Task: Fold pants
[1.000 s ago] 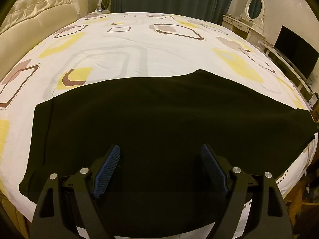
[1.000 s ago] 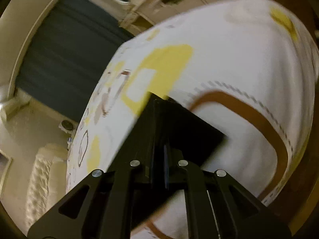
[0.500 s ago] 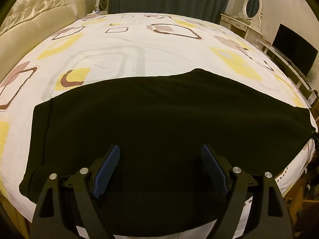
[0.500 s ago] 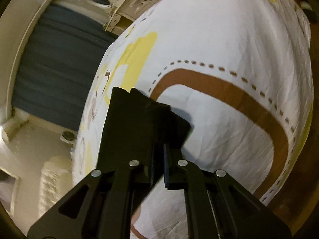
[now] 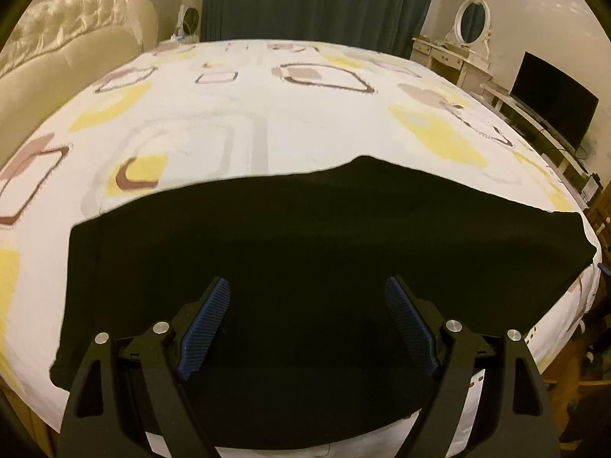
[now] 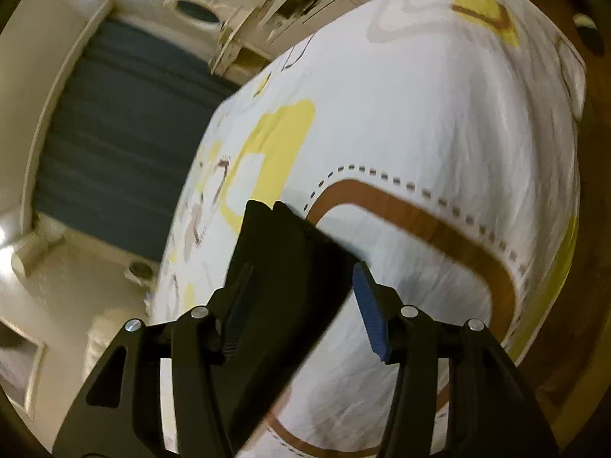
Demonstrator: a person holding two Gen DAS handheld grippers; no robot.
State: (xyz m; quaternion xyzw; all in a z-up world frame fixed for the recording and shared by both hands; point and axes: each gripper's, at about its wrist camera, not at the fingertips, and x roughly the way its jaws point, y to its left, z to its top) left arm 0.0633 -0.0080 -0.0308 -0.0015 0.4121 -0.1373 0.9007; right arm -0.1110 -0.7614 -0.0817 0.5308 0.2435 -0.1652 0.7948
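Black pants (image 5: 305, 252) lie flat on the bed (image 5: 267, 114).
Your left gripper (image 5: 307, 328) hovers wide apart above them; your right gripper (image 6: 301, 305) has just been opening, the pants' end between its unclamped fingers.

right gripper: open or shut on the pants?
Open. The right gripper jaws have just been opening; the black pants end lies between them on the bedsheet, the blue pad clear of cloth.

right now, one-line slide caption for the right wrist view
Right claw open, just released, around the black pants' end on the patterned bedsheet.
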